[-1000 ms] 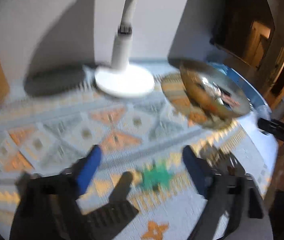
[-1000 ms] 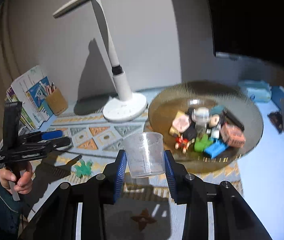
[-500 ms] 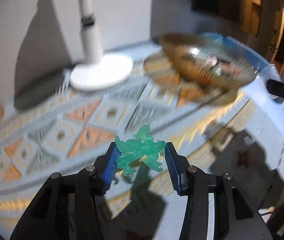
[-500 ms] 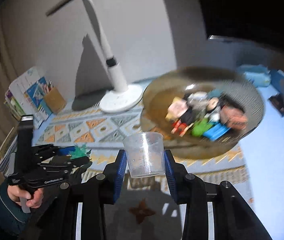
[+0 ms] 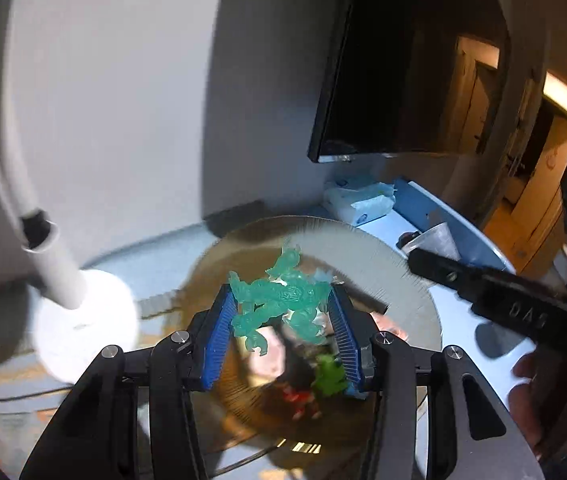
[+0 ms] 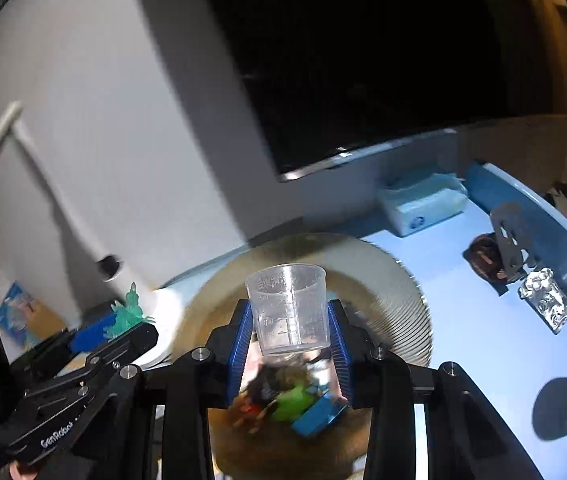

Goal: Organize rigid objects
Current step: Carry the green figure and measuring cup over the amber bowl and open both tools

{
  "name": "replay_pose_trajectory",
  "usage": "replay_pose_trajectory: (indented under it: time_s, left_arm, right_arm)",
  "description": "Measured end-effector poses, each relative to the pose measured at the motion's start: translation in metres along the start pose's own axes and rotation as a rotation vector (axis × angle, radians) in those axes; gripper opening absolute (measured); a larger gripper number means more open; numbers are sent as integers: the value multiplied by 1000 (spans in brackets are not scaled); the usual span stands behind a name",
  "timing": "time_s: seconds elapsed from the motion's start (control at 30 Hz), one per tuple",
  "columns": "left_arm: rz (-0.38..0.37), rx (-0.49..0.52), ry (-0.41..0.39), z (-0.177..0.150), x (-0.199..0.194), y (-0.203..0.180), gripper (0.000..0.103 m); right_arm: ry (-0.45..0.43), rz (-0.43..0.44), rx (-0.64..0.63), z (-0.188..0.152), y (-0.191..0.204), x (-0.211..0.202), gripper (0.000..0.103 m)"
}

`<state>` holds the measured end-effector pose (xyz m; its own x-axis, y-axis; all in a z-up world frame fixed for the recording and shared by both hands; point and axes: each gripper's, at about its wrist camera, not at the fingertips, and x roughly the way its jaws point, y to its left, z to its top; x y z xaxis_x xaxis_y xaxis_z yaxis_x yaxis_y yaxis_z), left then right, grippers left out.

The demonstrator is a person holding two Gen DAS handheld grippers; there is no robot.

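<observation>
- Left gripper [image 5: 279,312] fingers clamp the green toy [image 5: 279,300], hanging directly over the bowl [image 5: 367,252].
- Right gripper [image 6: 289,332] fingers clamp the clear cup [image 6: 289,312], upright, also over the bowl.

The left gripper [image 5: 281,320] has its jaws clamped on a translucent green toy figure [image 5: 279,304] above an amber ribbed glass bowl [image 5: 383,256] of small toys. A white lamp base [image 5: 87,320] sits left; the right gripper [image 5: 483,288] holds a clear cup [image 5: 439,240].

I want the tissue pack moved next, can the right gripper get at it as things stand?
Probably not yet: the right gripper has its jaws shut on the clear cup, though the table up to the tissue pack looks unobstructed.
</observation>
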<state>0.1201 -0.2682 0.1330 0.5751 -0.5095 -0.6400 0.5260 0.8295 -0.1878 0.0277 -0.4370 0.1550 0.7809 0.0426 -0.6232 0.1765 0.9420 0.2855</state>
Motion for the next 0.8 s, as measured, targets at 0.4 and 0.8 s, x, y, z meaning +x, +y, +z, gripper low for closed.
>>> replay_pose_trajectory:
  time_s: [0.4, 0.8]
  left_arm:
    - [13, -37, 92, -4, 67, -11, 44]
    - [96, -17, 87, -2, 71, -3, 56]
  right_arm:
    - [139, -21, 54, 0, -34, 68, 37]
    - [159, -59, 13, 0, -28, 78, 38]
